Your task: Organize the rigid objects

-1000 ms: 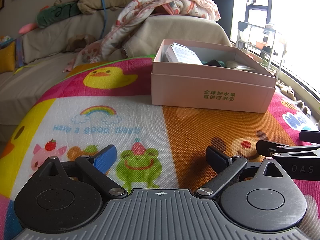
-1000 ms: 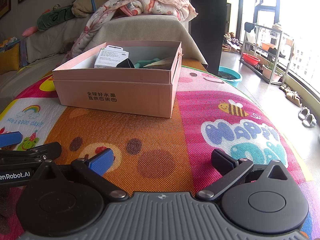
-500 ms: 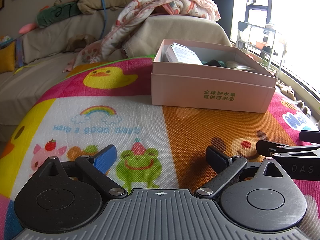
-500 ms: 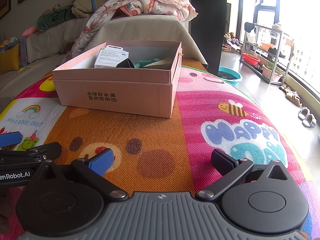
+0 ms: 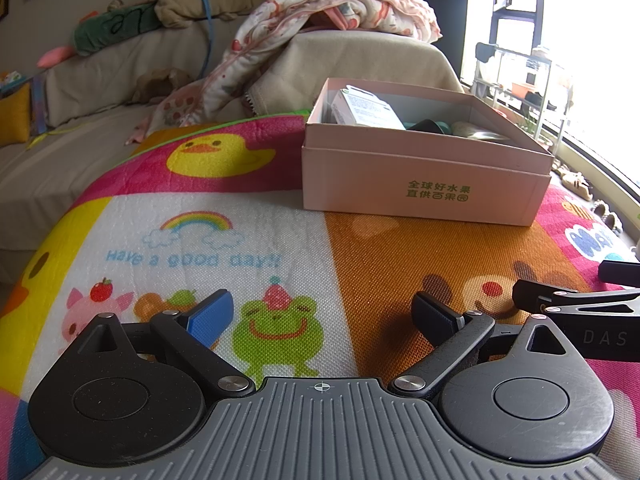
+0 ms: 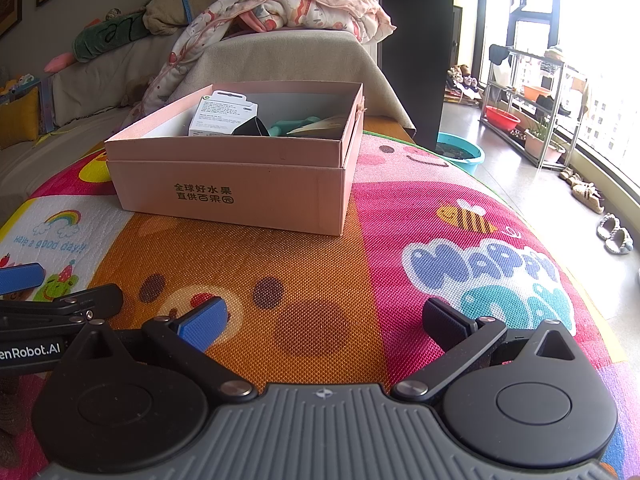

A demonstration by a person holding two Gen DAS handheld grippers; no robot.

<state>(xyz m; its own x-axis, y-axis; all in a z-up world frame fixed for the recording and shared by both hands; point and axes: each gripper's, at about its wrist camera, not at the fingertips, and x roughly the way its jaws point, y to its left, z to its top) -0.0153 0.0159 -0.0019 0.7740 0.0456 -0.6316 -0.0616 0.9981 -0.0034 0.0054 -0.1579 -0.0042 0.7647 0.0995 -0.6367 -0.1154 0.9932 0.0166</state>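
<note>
An open pink cardboard box (image 5: 424,176) with green print stands on the colourful play mat (image 5: 240,240); it also shows in the right wrist view (image 6: 240,192). Inside it lie a white packet (image 6: 222,114), a black object (image 6: 251,127), a teal piece (image 6: 292,124) and a beige item (image 6: 320,126). My left gripper (image 5: 322,316) is open and empty, low over the mat, well short of the box. My right gripper (image 6: 324,322) is open and empty beside it, also short of the box. Each gripper's finger shows at the edge of the other's view.
A sofa (image 5: 100,80) with cushions, a plush toy and a crumpled blanket (image 6: 288,4) stands behind the mat. To the right are bare floor, a teal basin (image 6: 460,156), a shelf rack (image 6: 532,108) and slippers (image 6: 614,234) by the window.
</note>
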